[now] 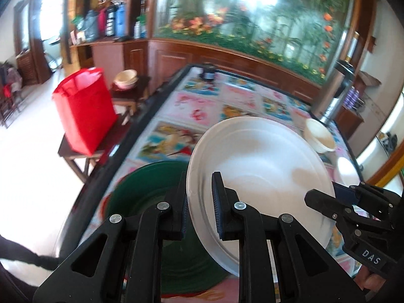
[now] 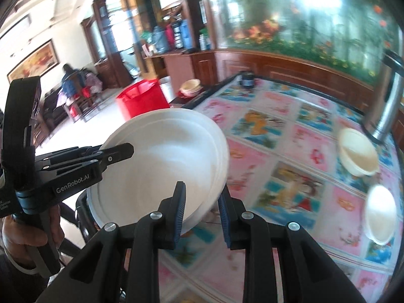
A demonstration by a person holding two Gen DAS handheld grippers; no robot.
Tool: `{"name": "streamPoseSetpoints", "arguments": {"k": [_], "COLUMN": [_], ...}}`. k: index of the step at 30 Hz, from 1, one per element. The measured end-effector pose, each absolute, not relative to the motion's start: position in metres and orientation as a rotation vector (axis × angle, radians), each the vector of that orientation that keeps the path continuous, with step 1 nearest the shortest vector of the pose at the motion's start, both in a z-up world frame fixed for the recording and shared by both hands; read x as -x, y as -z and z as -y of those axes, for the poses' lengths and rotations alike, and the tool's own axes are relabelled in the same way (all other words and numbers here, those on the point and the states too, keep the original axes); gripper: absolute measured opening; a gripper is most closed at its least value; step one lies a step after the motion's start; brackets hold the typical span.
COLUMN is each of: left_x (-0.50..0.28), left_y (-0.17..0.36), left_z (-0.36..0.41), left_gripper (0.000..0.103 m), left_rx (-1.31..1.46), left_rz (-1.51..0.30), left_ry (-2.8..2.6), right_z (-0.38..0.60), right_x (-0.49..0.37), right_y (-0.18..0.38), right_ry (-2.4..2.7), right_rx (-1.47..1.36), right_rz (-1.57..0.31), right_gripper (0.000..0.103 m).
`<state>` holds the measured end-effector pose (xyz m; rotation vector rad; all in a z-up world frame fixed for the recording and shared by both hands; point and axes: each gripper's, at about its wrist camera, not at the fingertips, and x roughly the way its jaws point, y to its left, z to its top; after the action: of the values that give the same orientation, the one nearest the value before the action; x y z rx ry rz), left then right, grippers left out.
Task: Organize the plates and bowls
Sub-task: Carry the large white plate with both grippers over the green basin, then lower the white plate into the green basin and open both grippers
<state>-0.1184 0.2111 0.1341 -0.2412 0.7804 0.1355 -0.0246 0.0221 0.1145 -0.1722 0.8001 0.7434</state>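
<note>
**A patterned table and what rests on it**

We see a table (image 2: 290, 136) with a dark rim, covered in bright picture squares of pink, blue and yellow. On it lie a green basin (image 1: 151, 202) at the near left edge, a cream bowl (image 2: 357, 155) beside a steel flask (image 2: 386, 106) at the right, a small white bowl (image 2: 381, 214) nearer us, and a dark jar (image 2: 247, 78) at the far end (too blurred for us to identify).

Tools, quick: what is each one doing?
Left tool: shut on the white plates, gripping their rim.
Right tool: open around the plates' opposite rim, not clamped.
</note>
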Motion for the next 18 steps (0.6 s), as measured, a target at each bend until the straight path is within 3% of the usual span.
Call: {"name": "streamPoseSetpoints", "arguments": {"k": [18], "left_x": [0.136], "left_y": [-0.068], "left_z": [-0.270], "left_gripper": [0.016], "left_rx": [0.289], "left_rz": [-0.890], "left_ry": [-0.225], "right_z": [-0.096], "right_x": [0.035], "right_y": [-0.063], "right_ry": [-0.823], "right_rx": [0.321], "right_rz": [-0.940], "right_gripper": [0.027]}}
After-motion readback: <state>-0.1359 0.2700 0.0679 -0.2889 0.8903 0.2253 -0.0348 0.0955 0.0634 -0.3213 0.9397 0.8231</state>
